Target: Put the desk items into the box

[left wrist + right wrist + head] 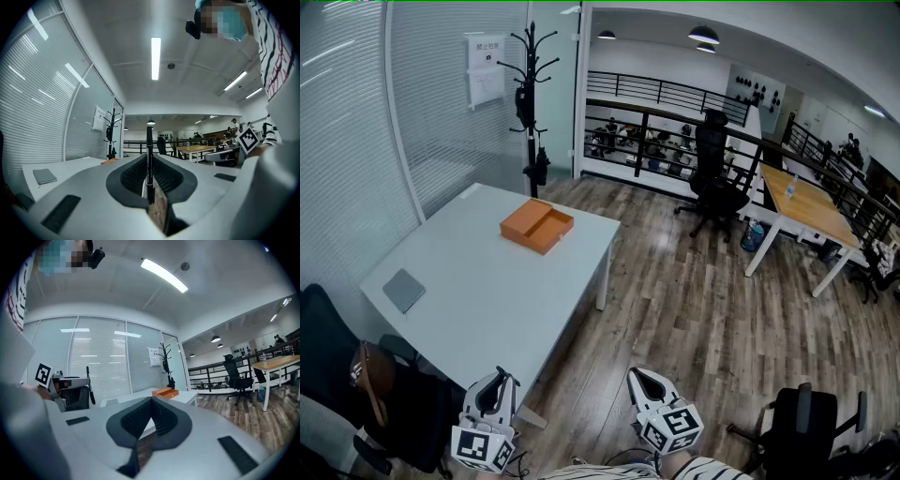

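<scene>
**Head view**
- Desk: we saw a white desk (487,281) running along the glass wall on the left.
- Box: the orange box (536,226) sat open-topped near the desk's far end, well away from both grippers.
- Notebook: a grey notebook (403,290) lay flat near the desk's left edge, well apart from the box.
- Left gripper (500,377): low in frame at the desk's near corner, pointing away from us.
- Right gripper (637,375): beside it, over the wood floor (694,300) and off the desk.
- Background: a coat stand (532,103) stood behind the desk. A black office chair (715,173) and a wooden table (806,202) were off to the right.

**Left gripper view**
- Jaws: narrow and clamped on a black pen (149,140).
- Pen: it stood upright between the pads, with its top well above the jaw tips.
- Desk items: we could see the notebook on the desk at far left and a sliver of the box just left of the jaws.

**Right gripper view**
- Jaws: the tips met and nothing was between them.
- Box: it showed just above and right of the jaw tips, at the desk's far end.
- Left gripper: it was visible at the left edge, the pen sticking up from it against the blinds.
</scene>
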